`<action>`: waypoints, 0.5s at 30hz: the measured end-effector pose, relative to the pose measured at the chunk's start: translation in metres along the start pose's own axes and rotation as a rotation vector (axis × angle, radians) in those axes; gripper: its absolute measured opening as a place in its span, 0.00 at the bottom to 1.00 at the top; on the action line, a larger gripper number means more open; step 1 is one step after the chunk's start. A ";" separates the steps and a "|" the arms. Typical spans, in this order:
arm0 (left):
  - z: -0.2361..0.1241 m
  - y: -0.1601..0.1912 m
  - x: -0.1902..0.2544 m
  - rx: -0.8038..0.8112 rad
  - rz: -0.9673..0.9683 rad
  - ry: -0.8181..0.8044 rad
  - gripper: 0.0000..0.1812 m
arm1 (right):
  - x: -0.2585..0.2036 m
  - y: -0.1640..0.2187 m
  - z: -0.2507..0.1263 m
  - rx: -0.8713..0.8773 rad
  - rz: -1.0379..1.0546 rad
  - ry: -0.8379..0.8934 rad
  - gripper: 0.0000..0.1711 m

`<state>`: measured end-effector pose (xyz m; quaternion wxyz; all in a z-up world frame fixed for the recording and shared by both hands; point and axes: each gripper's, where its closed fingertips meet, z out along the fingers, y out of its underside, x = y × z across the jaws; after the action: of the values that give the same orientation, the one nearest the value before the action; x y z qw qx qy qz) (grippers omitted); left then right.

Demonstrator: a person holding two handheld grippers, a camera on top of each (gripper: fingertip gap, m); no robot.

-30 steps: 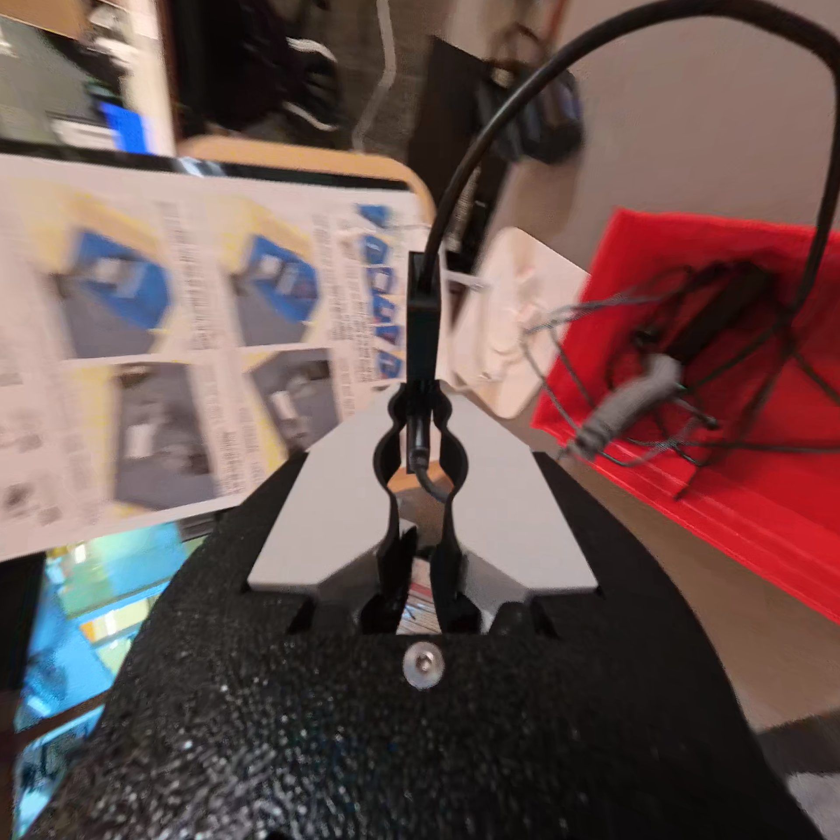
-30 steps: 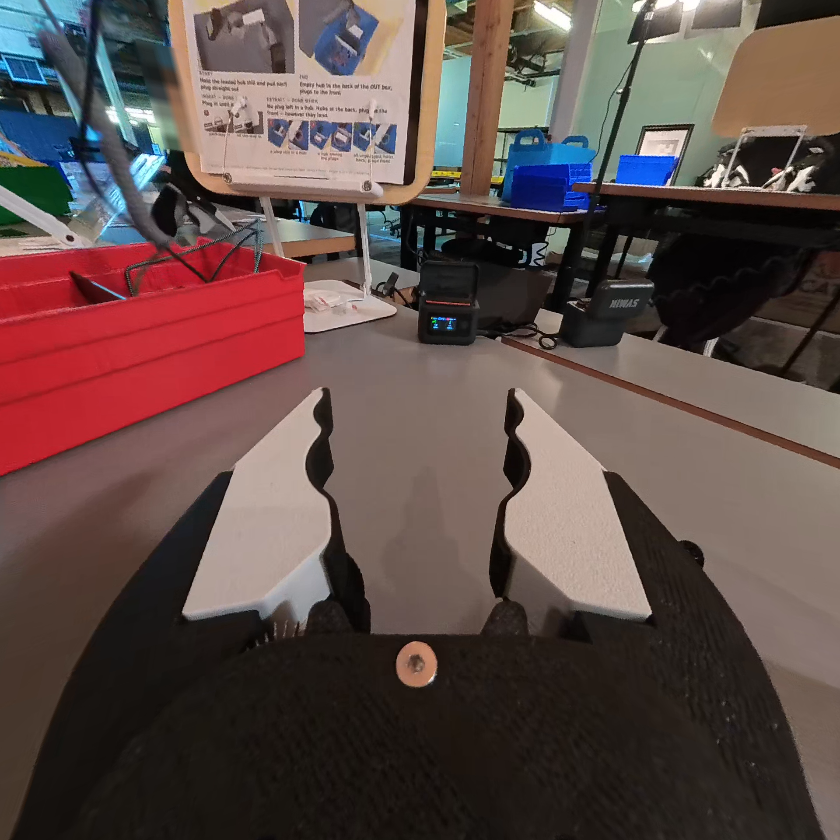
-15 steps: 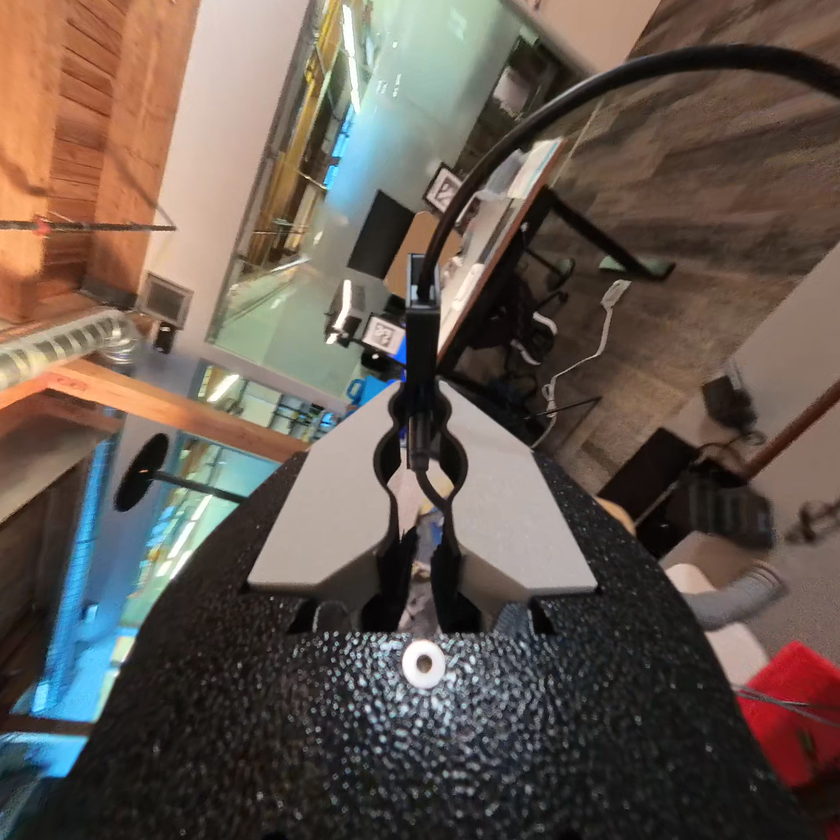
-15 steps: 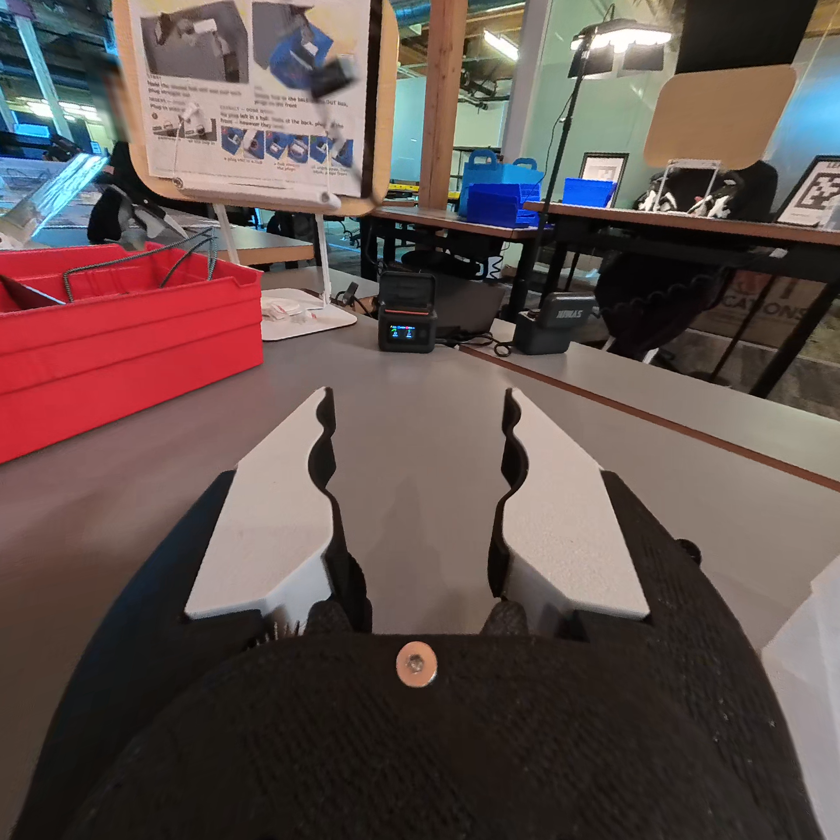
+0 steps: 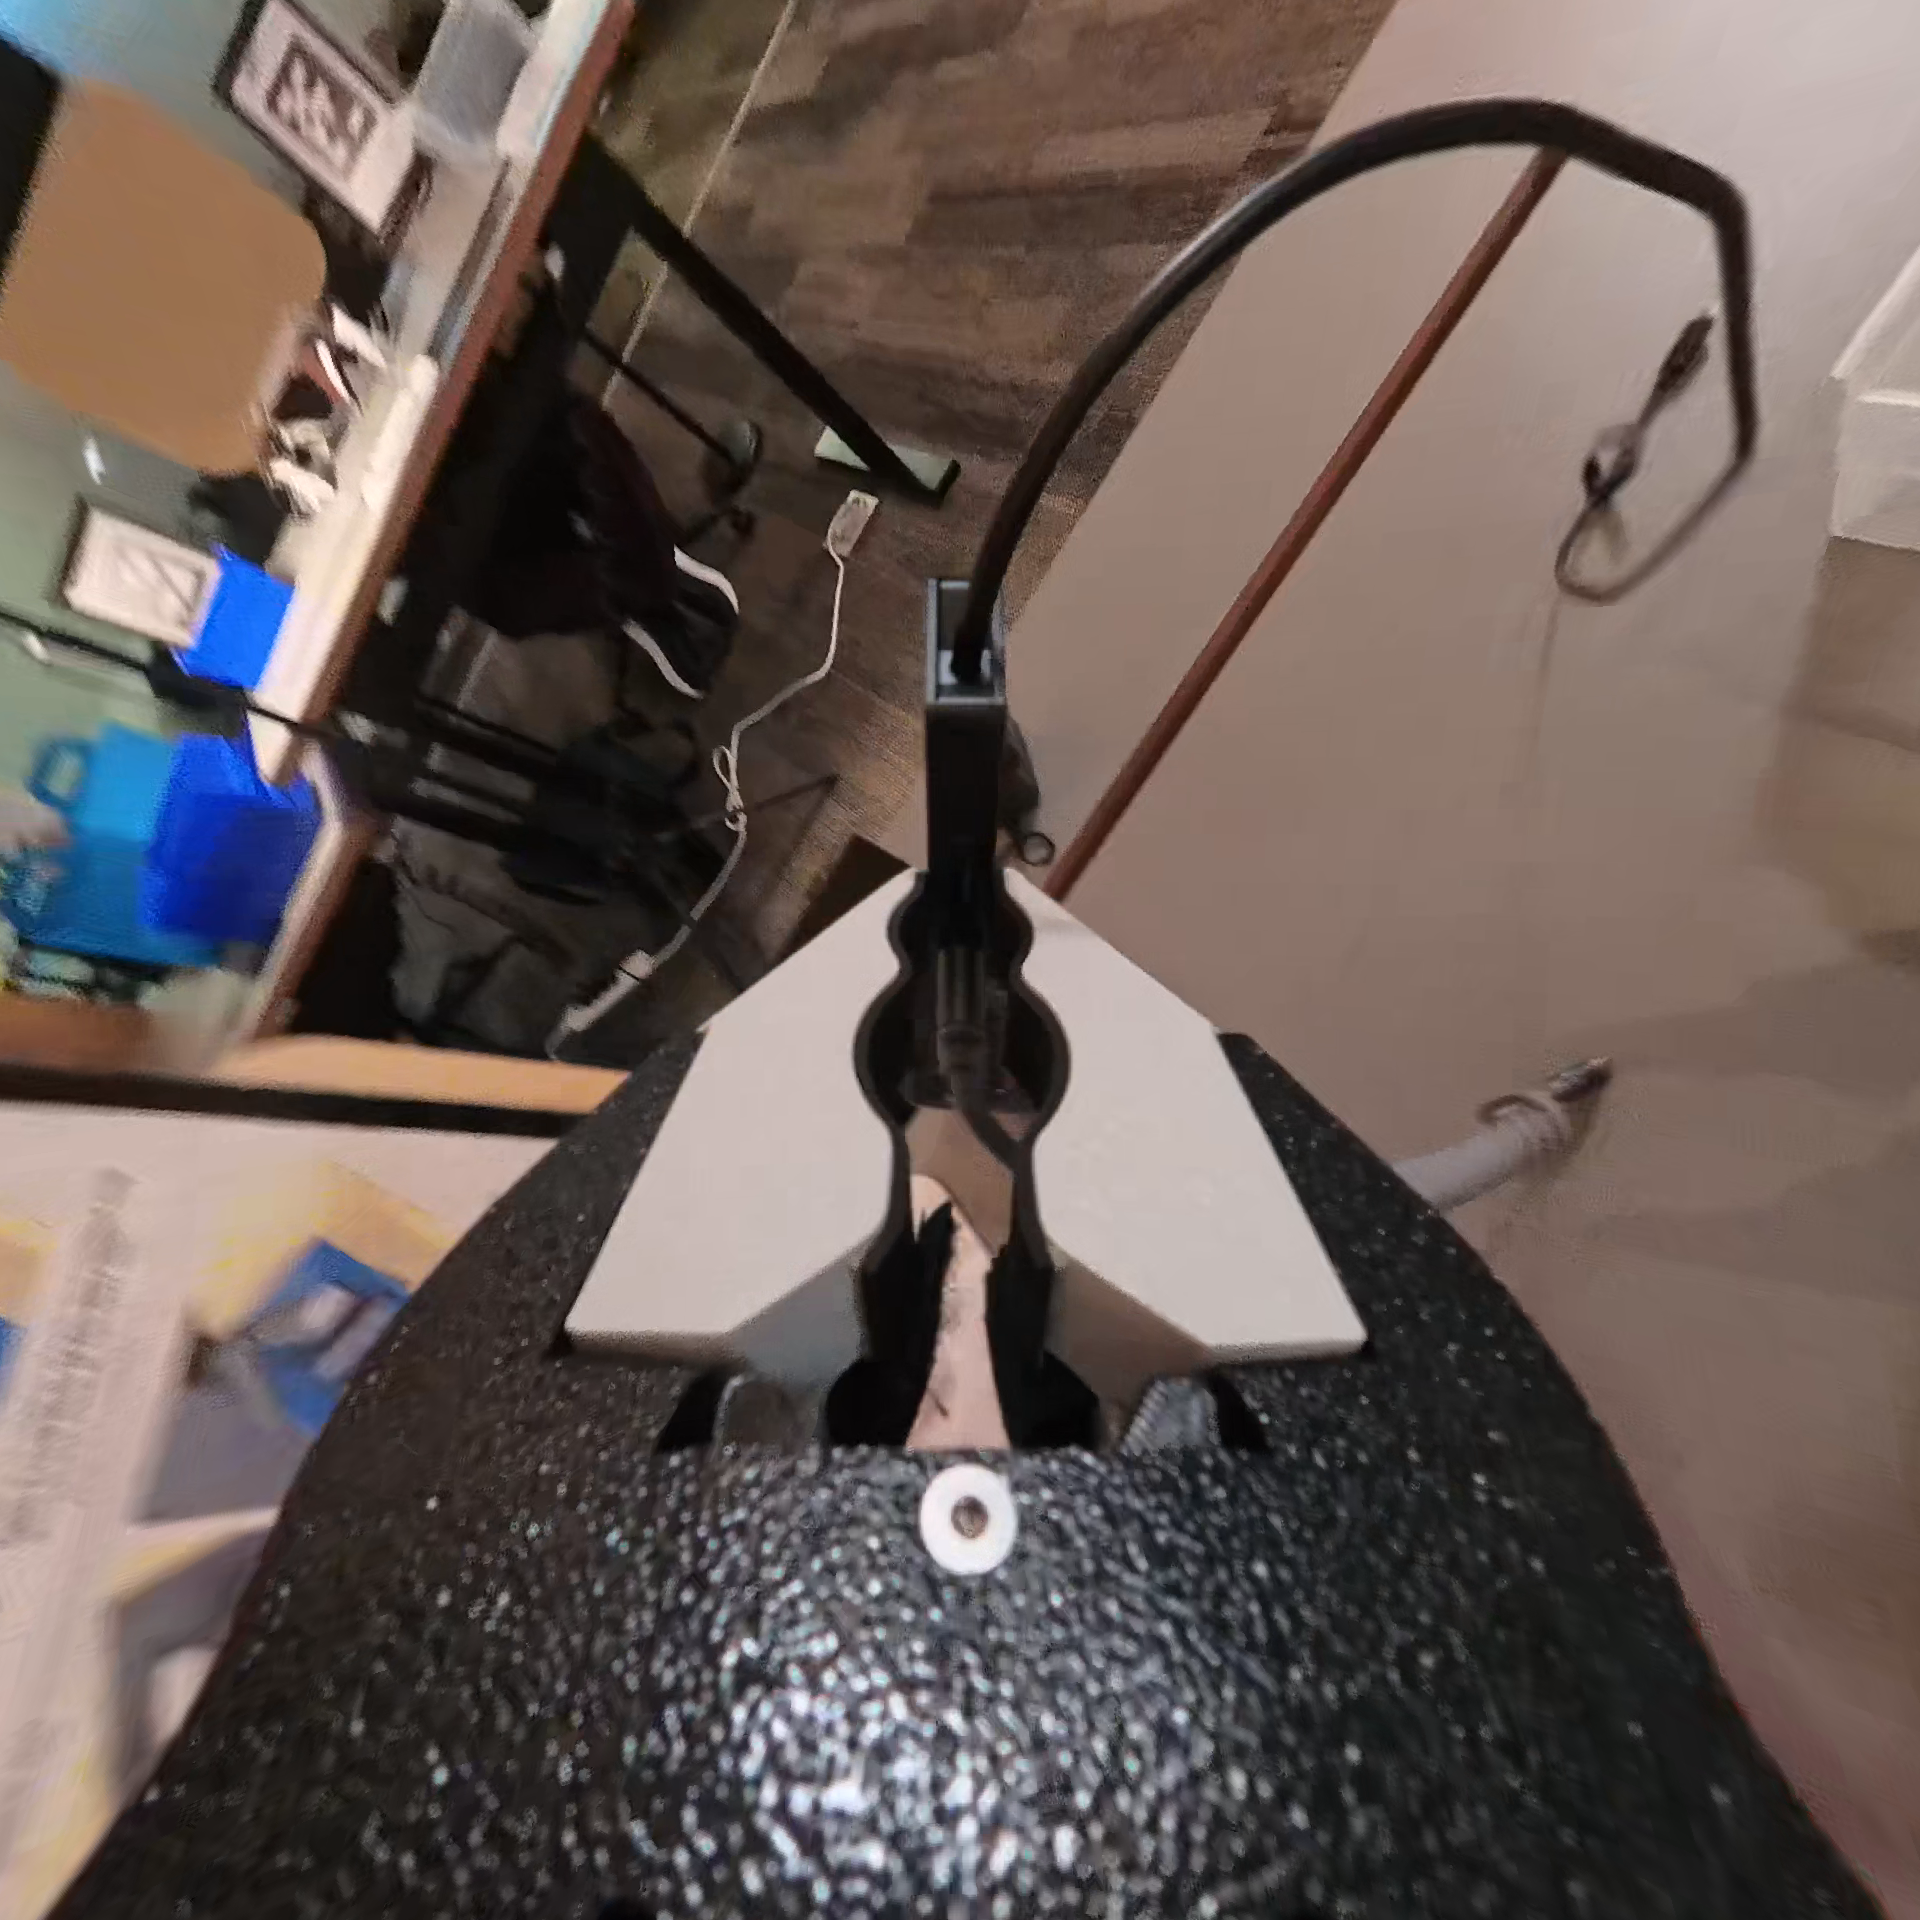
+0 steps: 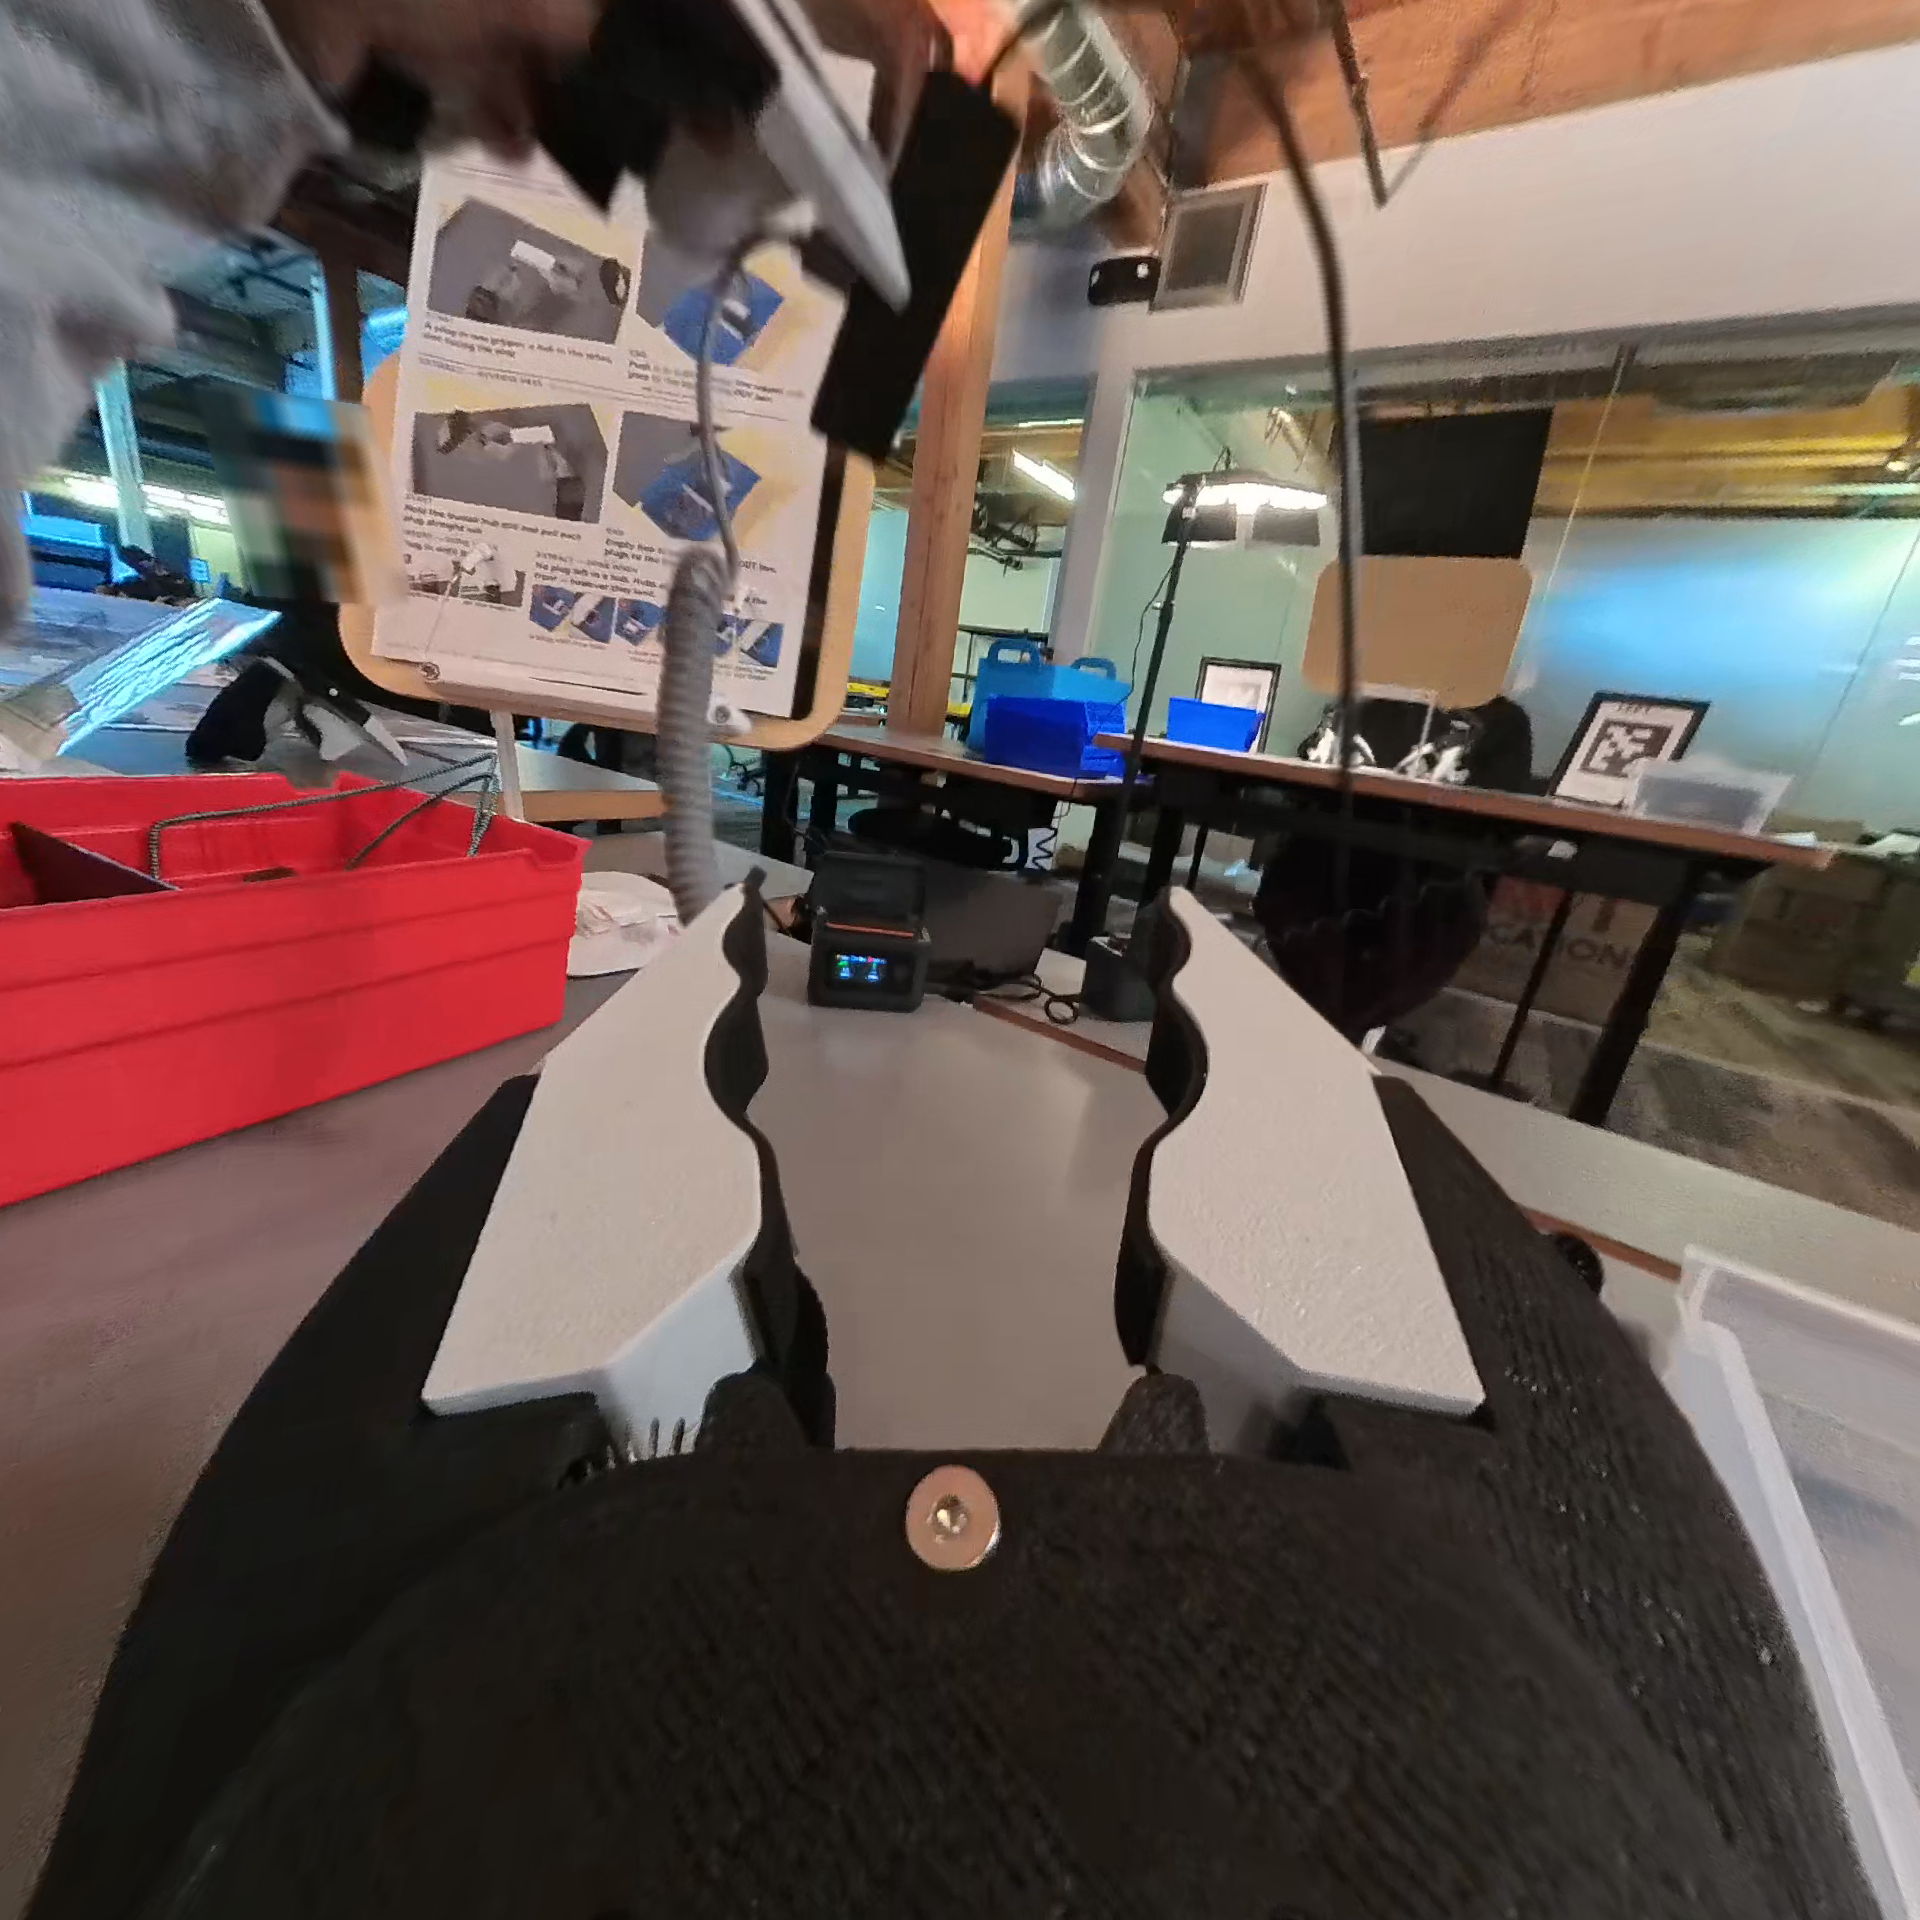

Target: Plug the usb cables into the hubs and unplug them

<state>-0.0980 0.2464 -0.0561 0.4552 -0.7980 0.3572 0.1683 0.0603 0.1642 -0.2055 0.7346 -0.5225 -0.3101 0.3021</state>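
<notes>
Black hub sits clamped in the left gripper jaws, its cable looping up. The right gripper jaws stand apart above the table.

One black hub showed, one black cable arching from it, one grey coiled cable, one red bin, two claws.

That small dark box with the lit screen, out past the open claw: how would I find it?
Start at the big red plastic bin on the grey table, then look right. Beyond the open right gripper stands a small black box, upright. Only it has a glowing coloured screen and an orange stripe.
</notes>
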 end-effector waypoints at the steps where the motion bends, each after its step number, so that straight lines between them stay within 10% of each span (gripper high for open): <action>1: 0.005 0.012 0.009 0.005 -0.045 0.005 0.04 | -0.002 0.000 0.000 0.001 -0.011 -0.006 0.43; 15: 0.026 0.065 0.162 0.242 -0.119 -0.212 0.05 | -0.034 0.027 0.010 -0.159 0.099 -0.231 0.39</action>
<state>-0.0326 0.1797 -0.2056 0.5924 -0.7347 0.2770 0.1803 0.0284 0.1512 -0.2333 0.6343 -0.5554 -0.3896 0.3706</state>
